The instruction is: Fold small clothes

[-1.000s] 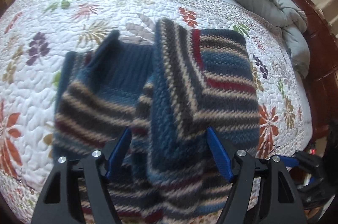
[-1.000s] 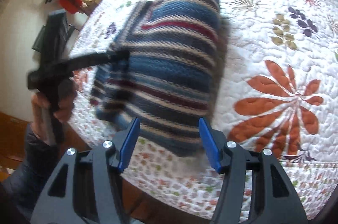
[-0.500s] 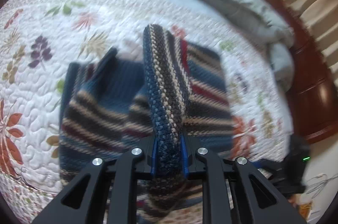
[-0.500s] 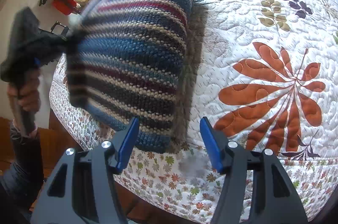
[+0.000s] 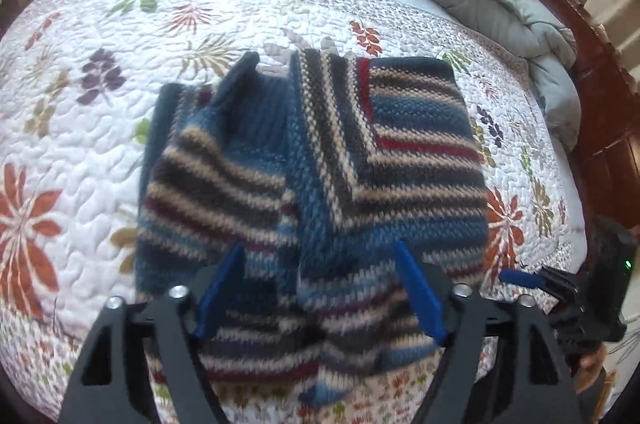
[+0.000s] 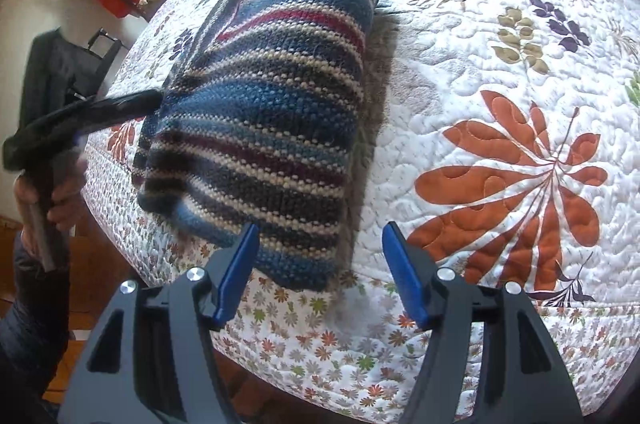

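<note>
Left wrist: one striped knit [image 5: 400, 160], two spread grippers [image 5: 318, 294]

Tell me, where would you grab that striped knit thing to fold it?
Grip the striped knit at its near hem, coming from the bed's front edge. That corner overhangs slightly, so the fingers can likely slide around it.

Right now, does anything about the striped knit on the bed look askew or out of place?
Yes. The striped knit is not folded flat: on its left, loose flaps stand up unevenly, and its near end hangs over the quilt edge. Both the left gripper and right gripper are open, holding nothing.
</note>
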Demonstrator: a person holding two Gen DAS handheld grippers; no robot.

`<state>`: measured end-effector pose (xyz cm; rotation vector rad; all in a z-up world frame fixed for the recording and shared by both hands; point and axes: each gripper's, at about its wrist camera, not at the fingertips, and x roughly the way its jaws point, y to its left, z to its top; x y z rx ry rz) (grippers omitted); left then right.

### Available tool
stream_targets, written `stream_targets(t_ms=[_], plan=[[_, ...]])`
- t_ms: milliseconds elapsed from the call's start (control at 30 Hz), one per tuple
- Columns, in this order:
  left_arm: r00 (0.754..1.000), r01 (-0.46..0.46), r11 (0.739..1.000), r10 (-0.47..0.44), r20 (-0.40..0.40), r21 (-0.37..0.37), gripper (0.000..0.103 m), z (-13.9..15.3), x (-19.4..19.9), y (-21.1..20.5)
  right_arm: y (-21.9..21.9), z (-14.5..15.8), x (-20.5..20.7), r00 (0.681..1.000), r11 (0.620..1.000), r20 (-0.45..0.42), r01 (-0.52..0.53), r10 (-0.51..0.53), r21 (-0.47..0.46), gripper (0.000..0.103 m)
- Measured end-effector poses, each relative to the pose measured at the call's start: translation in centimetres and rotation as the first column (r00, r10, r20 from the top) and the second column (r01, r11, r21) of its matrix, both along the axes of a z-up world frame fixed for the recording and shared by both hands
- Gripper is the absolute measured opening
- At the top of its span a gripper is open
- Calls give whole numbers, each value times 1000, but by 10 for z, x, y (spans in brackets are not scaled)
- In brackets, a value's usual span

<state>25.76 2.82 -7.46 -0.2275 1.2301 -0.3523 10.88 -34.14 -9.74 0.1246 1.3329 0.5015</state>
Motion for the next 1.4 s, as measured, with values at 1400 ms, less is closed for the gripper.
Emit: stream_targets(t_ms=[1400], plan=[[974,18,979,-64,-219,-205,57,-64,8,-48,-2,-17,0,1000,1000,-26,-3,2,-7,65]])
